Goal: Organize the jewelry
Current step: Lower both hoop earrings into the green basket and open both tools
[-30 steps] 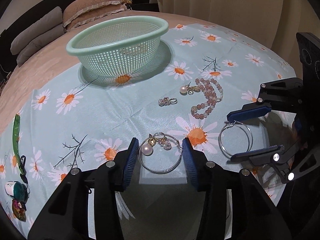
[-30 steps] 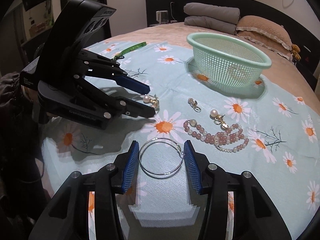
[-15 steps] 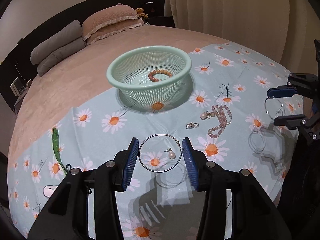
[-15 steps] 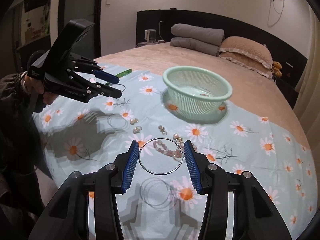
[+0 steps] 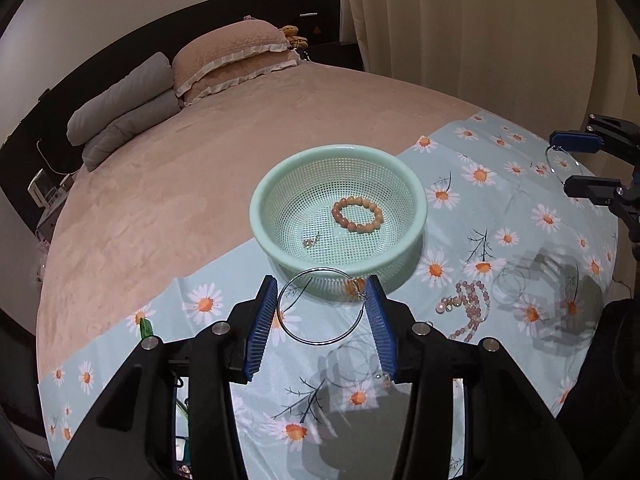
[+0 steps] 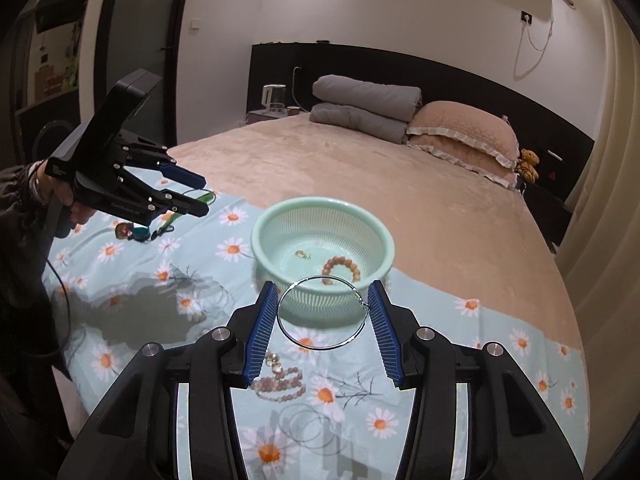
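A hoop earring (image 5: 322,306) is pinched across its width by the left gripper (image 5: 322,320), and a second hoop (image 6: 322,312) likewise by the right gripper (image 6: 323,326). Both are held above the cloth, short of the basket (image 5: 416,200), presumably for dropping beside the bead bracelet (image 5: 357,214).

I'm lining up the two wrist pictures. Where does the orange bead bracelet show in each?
Left wrist view: the orange bead bracelet lies inside the green basket, right of its centre.
Right wrist view: the bracelet lies in the basket lower right, just above the held hoop.
Shared landmark: the green basket.
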The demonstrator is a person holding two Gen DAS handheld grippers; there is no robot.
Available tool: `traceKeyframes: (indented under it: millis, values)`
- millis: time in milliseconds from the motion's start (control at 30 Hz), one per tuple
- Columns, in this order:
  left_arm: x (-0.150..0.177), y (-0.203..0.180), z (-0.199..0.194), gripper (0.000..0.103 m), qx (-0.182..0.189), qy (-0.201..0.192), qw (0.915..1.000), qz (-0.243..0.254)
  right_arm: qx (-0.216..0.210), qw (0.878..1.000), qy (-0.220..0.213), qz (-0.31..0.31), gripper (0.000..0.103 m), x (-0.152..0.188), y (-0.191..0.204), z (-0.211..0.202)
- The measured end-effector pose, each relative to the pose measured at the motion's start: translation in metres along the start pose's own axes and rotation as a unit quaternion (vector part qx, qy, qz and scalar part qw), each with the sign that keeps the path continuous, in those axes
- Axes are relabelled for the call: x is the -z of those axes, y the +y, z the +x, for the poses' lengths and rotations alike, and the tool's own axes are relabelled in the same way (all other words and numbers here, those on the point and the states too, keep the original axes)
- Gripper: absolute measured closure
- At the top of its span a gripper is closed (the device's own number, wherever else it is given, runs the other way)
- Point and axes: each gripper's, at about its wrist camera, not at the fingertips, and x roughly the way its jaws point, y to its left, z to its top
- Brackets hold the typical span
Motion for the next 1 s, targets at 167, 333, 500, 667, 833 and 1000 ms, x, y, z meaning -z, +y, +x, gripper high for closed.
traceKeyframes:
  millis: [167, 333, 500, 667, 833, 1000]
  values:
    - [-0.030, 0.010, 0.024, 0.057, 0.007, 0.004, 0.9998, 0.016, -0.010, 1.000, 0.011, -0.005, 0.059, -0.021, -0.016, 0.043]
    - [-0.055, 0.020, 0.062, 0.057, 0.019, 0.011, 0.9994, 0.029, -0.027, 0.999, 0.029, -0.006, 0.059, -0.033, -0.031, 0.092]
    - [-0.066, 0.029, 0.103, 0.057, 0.041, 0.026, 0.9986, 0.022, -0.043, 0.998, 0.045, -0.009, 0.059, -0.035, -0.036, 0.140]
    - [-0.065, 0.025, 0.133, 0.056, 0.051, 0.038, 0.9975, 0.030, -0.051, 0.996, 0.067, -0.014, 0.058, -0.028, -0.035, 0.177]
    - [-0.067, 0.027, 0.136, 0.027, 0.024, 0.015, 0.9990, 0.035, -0.034, 0.997, 0.062, -0.024, 0.028, -0.021, -0.032, 0.185]
    - [-0.066, 0.037, 0.125, 0.019, 0.010, 0.012, 0.9995, 0.028, -0.024, 0.998, 0.043, -0.042, 0.019, -0.026, -0.027, 0.167]
